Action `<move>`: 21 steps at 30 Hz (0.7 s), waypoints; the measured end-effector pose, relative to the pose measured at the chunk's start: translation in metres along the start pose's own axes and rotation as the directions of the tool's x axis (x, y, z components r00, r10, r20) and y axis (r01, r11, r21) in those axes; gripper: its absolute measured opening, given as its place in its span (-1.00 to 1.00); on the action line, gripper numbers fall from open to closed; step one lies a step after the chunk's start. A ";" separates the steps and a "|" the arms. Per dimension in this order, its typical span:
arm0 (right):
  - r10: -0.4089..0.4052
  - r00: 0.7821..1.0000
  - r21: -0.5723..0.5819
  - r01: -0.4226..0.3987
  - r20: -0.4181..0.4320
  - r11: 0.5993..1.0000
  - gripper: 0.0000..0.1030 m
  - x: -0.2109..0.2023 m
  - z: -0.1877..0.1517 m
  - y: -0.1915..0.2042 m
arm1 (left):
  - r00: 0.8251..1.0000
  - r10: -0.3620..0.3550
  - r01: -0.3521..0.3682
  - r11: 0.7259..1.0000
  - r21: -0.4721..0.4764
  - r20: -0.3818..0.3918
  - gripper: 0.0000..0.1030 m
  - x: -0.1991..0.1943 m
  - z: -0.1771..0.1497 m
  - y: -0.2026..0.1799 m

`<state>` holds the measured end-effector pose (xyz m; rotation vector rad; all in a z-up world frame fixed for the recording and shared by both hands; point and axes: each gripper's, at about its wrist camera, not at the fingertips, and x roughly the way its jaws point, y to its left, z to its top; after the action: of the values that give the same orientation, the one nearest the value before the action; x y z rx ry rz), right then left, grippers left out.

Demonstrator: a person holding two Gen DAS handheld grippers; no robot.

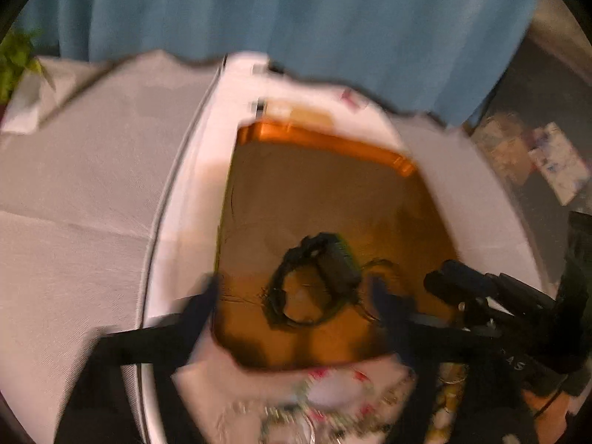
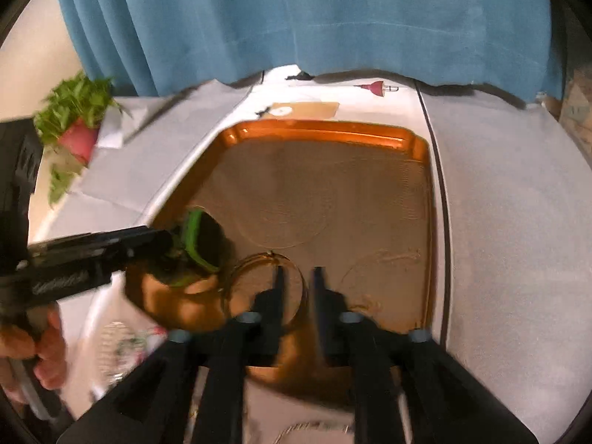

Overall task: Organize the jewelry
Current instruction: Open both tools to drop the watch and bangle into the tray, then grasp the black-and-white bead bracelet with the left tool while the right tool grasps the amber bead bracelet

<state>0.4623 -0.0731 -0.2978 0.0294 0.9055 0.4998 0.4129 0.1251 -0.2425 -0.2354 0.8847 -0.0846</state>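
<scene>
**Placement step: pieces set down on the tray**

On the orange tray (image 1: 325, 140), near its front edge, lies a dark watch (image 1: 318, 281) with a green-lined strap. The left gripper (image 1: 296, 296) stands over it with jaws spread wide, one finger either side, neither pad pressing: the watch is released. To its right, the right gripper (image 2: 299, 277) hovers low over the tray with jaws partly apart; a thin wire bangle (image 2: 264, 285) lies on the tray, one finger inside its loop, nothing gripped.

Judgement: the set-down is complete. The next move calls for lifting both grippers straight up, clear of strap and bangle, then reaching for the jewelry pile (image 1: 333, 403) in front of the tray.

Limits of view: motion blur smears both views. The pile's contents cannot be identified. A faint chain-like trace (image 2: 392, 259) at the right of the tray is unclear.
</scene>
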 end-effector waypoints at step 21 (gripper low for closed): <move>-0.051 0.949 -0.085 0.081 0.310 0.993 1.00 -0.186 -0.170 0.033 | 0.990 -0.054 0.051 0.998 0.027 0.129 0.78 -0.134 -0.168 0.008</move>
<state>0.2249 -0.1542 -0.2574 -0.0114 0.5741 0.4608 0.1982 0.1269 -0.2449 -0.2394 0.7480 -0.1272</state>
